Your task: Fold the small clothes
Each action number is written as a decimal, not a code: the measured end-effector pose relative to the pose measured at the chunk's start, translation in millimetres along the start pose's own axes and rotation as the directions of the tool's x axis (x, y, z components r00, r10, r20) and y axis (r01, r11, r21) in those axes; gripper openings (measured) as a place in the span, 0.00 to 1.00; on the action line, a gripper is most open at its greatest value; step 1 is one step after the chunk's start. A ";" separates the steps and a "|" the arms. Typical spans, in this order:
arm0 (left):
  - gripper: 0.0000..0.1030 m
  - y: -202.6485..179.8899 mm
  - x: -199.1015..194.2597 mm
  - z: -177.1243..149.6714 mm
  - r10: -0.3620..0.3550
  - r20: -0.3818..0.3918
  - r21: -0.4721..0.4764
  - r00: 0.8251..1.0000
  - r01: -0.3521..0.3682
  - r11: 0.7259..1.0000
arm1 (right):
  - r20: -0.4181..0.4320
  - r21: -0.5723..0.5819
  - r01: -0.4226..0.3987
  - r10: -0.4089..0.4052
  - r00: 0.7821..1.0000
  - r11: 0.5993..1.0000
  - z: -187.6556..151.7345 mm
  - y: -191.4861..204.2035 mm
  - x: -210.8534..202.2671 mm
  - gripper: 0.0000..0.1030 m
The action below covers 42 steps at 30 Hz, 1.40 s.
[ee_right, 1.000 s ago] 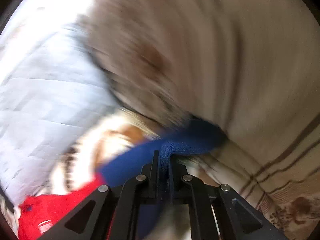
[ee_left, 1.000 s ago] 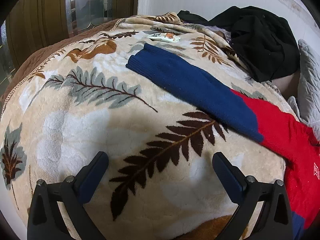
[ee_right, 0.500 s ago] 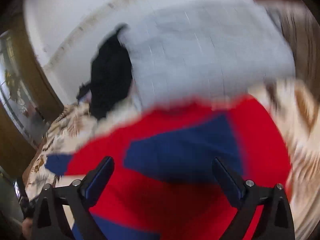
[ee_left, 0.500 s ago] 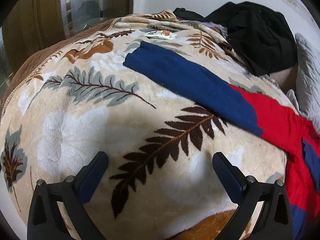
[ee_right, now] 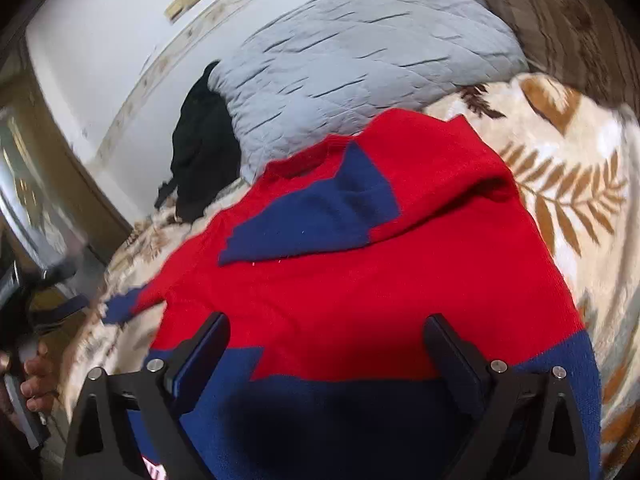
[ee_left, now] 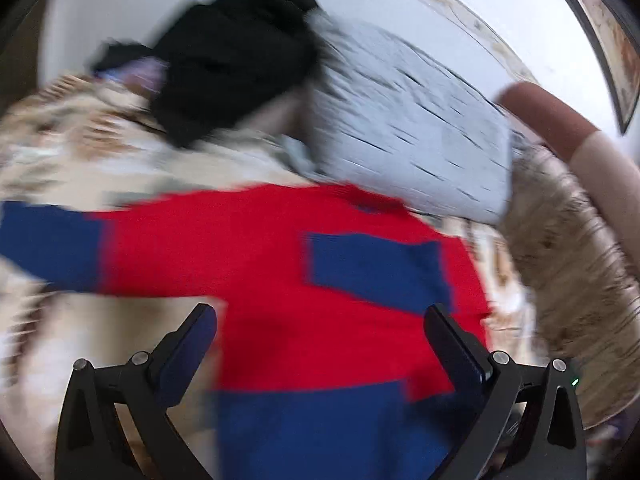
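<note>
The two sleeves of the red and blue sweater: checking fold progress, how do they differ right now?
One sleeve lies folded across the red chest of the sweater, its blue end on top of the body. The other sleeve stretches straight out sideways onto the leaf-print blanket, not yet folded. Both are red near the shoulder and blue toward the cuff.

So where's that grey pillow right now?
The grey pillow lies at the head of the bed, just beyond the red and blue sweater, with a black garment at its left end in the right wrist view.
</note>
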State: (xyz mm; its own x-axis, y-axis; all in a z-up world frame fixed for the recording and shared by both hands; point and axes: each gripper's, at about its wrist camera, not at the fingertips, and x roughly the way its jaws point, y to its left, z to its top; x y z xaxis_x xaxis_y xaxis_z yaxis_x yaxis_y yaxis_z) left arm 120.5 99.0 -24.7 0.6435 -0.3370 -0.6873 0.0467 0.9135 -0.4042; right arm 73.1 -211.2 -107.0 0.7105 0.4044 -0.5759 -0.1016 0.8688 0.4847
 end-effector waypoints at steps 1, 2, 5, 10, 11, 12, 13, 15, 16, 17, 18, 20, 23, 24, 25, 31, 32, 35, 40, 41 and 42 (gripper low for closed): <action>0.99 -8.2 23.8 6.1 -0.031 -0.042 -0.019 0.999 0.030 0.999 | 0.000 0.028 -0.030 0.030 1.000 0.999 -0.8 -6.6 -0.7 0.96; 0.99 -14.4 48.9 12.5 -0.029 -0.085 -0.025 0.996 0.027 0.999 | -0.004 0.048 -0.043 0.043 0.999 0.998 -2.1 -10.8 -0.6 0.96; 0.97 -12.7 96.9 28.0 0.040 -0.130 -0.060 0.991 -0.048 0.997 | 0.009 0.076 -0.075 0.075 0.997 0.994 -4.2 -18.9 -1.7 0.96; 0.61 5.8 141.4 28.4 0.078 -0.231 -0.154 0.970 -0.116 0.981 | 0.005 0.070 -0.086 0.086 0.996 0.994 -5.2 -18.3 2.1 0.96; 0.36 7.7 147.0 25.0 0.108 -0.258 -0.146 0.960 -0.150 0.978 | 0.004 0.070 -0.088 0.088 0.996 0.994 -5.2 -18.4 3.0 0.96; 0.24 5.9 150.1 24.7 0.154 -0.260 -0.128 0.953 -0.192 0.973 | 0.003 0.070 -0.088 0.088 0.996 0.994 -5.2 -18.1 3.8 0.96; 0.10 6.3 148.4 25.1 0.171 -0.252 -0.120 0.952 -0.206 0.971 | 0.002 0.069 -0.088 0.088 0.996 0.994 -5.2 -17.8 4.4 0.96; 0.08 7.1 137.6 27.2 0.140 -0.230 -0.144 0.963 -0.176 0.974 | 0.001 0.069 -0.088 0.088 0.996 0.994 -5.3 -17.8 5.0 0.96; 0.08 3.3 121.8 29.4 0.137 -0.180 -0.139 0.974 -0.163 0.977 | 0.002 0.069 -0.089 0.089 0.996 0.994 -5.5 -17.7 5.1 0.96; 0.08 -0.7 106.7 30.5 0.122 -0.132 -0.132 0.984 -0.140 0.981 | 0.001 0.069 -0.089 0.090 0.996 0.994 -5.7 -17.9 5.5 0.96; 0.08 -5.4 83.2 29.0 0.114 -0.057 -0.114 0.992 -0.120 0.986 | 0.001 0.070 -0.090 0.090 0.996 0.994 -5.8 -17.9 5.7 0.96; 0.08 -2.4 53.2 16.4 0.141 0.020 -0.113 0.990 -0.137 0.984 | 0.002 0.069 -0.089 0.090 0.996 0.994 -6.3 -17.7 5.6 0.96; 0.09 19.6 78.2 -5.6 0.201 -0.084 -0.121 0.976 -0.210 0.970 | 0.000 0.067 -0.086 0.086 0.996 0.994 -6.9 -17.7 6.8 0.96; 0.09 26.2 91.9 -9.3 0.213 -0.129 -0.127 0.968 -0.229 0.965 | -0.001 0.067 -0.086 0.086 0.996 0.994 -6.8 -17.5 6.9 0.96; 0.11 35.4 102.8 -14.6 0.204 -0.153 -0.143 0.967 -0.226 0.964 | -0.003 0.068 -0.085 0.086 0.996 0.994 -6.6 -17.5 7.1 0.96; 0.12 42.9 91.0 -16.6 0.184 -0.114 -0.117 0.976 -0.197 0.973 | -0.037 0.124 -0.120 0.126 0.991 0.985 9.1 -17.9 2.0 0.96; 0.12 44.4 89.8 -17.0 0.178 -0.111 -0.114 0.978 -0.190 0.975 | -0.025 0.162 -0.146 0.152 0.988 0.976 20.2 -20.5 0.3 0.96; 0.12 46.8 99.1 -11.8 0.178 -0.107 -0.107 0.978 -0.189 0.976 | 0.006 0.217 -0.167 0.170 0.985 0.962 60.7 -28.5 7.0 0.97; 0.22 33.3 112.5 -7.2 0.166 -0.147 -0.099 0.975 -0.181 0.978 | -0.130 0.325 0.021 0.022 0.991 0.946 120.2 -89.5 76.9 0.96; 0.34 32.2 110.0 -3.8 0.153 -0.172 -0.097 0.973 -0.171 0.980 | -0.168 0.367 0.033 0.032 0.985 0.930 119.7 -101.1 85.8 0.92; 0.41 31.6 106.0 -0.8 0.144 -0.173 -0.097 0.974 -0.162 0.982 | -0.134 0.375 0.024 0.028 0.991 0.927 121.1 -100.4 77.1 0.89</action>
State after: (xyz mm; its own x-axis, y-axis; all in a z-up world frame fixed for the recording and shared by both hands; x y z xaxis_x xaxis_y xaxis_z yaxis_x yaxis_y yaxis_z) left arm 189.6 91.9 -110.8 0.5018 -0.2366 -0.8320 -0.1327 0.9295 -0.3443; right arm 222.4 -301.8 -120.3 0.6078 0.4635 -0.6448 0.1837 0.7079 0.6820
